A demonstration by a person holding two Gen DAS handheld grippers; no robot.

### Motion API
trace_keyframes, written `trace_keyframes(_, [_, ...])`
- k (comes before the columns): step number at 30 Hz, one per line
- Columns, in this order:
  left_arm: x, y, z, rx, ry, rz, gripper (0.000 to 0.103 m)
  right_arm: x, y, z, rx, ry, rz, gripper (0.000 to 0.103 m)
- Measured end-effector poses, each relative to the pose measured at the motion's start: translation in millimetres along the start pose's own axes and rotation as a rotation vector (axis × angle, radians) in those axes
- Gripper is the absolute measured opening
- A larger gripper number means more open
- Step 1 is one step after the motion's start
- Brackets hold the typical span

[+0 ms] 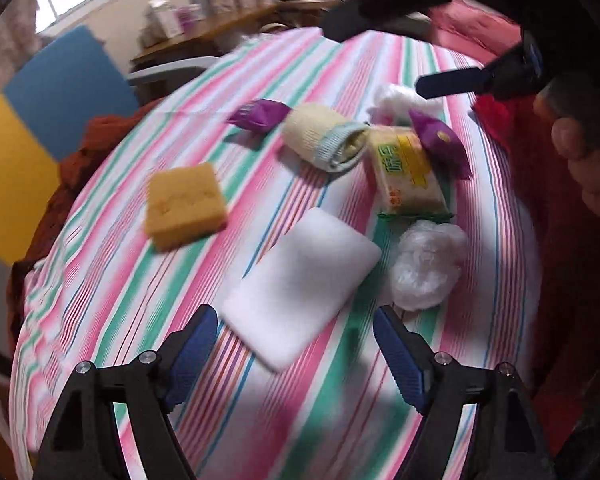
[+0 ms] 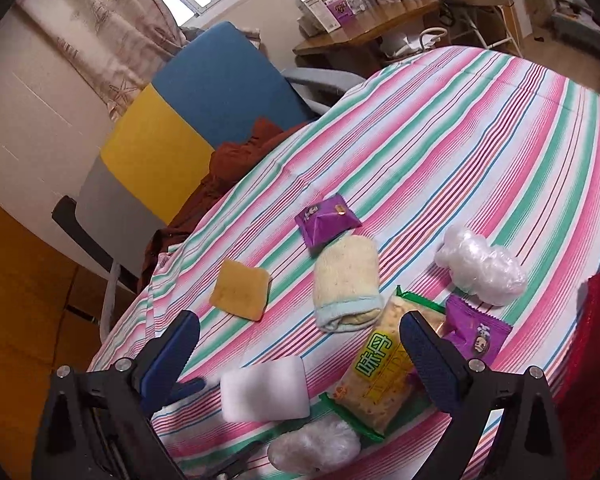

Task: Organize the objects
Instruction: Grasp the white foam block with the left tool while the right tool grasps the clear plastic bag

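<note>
Striped tablecloth carries everything, loose and unsorted; no bin or tray shows, so organizing looks barely begun.

White foam pad lies nearest the left gripper, jaws spread, holding nothing. Rolled towel mid-table. Yellow sponge apart to the left. Cracker packet lies just ahead of the right gripper, also spread and empty. Two crumpled plastic wads, two purple snack packets scattered.

All items left to place.
</note>
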State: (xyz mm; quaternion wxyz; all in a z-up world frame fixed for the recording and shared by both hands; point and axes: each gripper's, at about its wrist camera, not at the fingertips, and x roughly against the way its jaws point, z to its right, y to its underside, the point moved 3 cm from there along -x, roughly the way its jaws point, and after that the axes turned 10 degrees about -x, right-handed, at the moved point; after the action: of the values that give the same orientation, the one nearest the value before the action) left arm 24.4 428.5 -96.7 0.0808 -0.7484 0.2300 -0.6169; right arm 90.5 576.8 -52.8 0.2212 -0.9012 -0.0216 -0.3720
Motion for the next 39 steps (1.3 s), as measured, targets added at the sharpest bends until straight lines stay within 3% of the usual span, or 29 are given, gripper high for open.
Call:
trace_keyframes(8, [-24.5, -6.5, -1.4, -0.117, 0.030, -0.027, 0.082, -3.3, -0.4, 0.2, -0.002, -0.007, -0.017, 0.101])
trace_keyframes(11, [-31.4, -10.1, -2.5, -0.109, 0.051, -0.016, 0.084, -4.2, -0.6, 0.7, -0.005, -0.004, -0.018, 0.101])
trace_keyframes(16, [-37.5, 0.9, -15.8, 0.077, 0.144, -0.002, 0.082, -6.0, -0.1, -0.6, 0.005, 0.007, -0.023, 0.101])
trace_keyframes(18, [-38.4, 5.4, -21.2, 0.134, 0.124, -0.002, 0.081, -6.2, 0.2, -1.1, 0.011, 0.014, -0.019, 0.101])
trace_keyframes(20, [-35.3, 7.4, -22.8, 0.175, 0.089, -0.011, 0.065, -6.6, 0.3, -1.1, 0.014, 0.018, -0.019, 0.101])
trace_keyframes(28, [-13.7, 37.9, -18.4, 0.359, -0.045, -0.055, 0.056, -11.4, 4.4, -7.7, 0.056, 0.011, -0.047, 0.101])
trace_keyframes(31, [-1.0, 55.8, -13.0, 0.453, -0.041, -0.065, 0.056, -15.5, 8.0, -12.0, 0.080, 0.010, -0.070, 0.101])
trace_keyframes(37, [28.4, 83.9, 22.3, 0.452, -0.052, 0.017, 0.055, -26.7, 20.0, -23.4, 0.147, 0.005, -0.137, 0.101])
trace_keyframes(39, [38.1, 80.6, 22.8, 0.467, -0.045, 0.055, 0.055, -35.0, 28.8, -27.6, 0.160, -0.023, -0.212, 0.101])
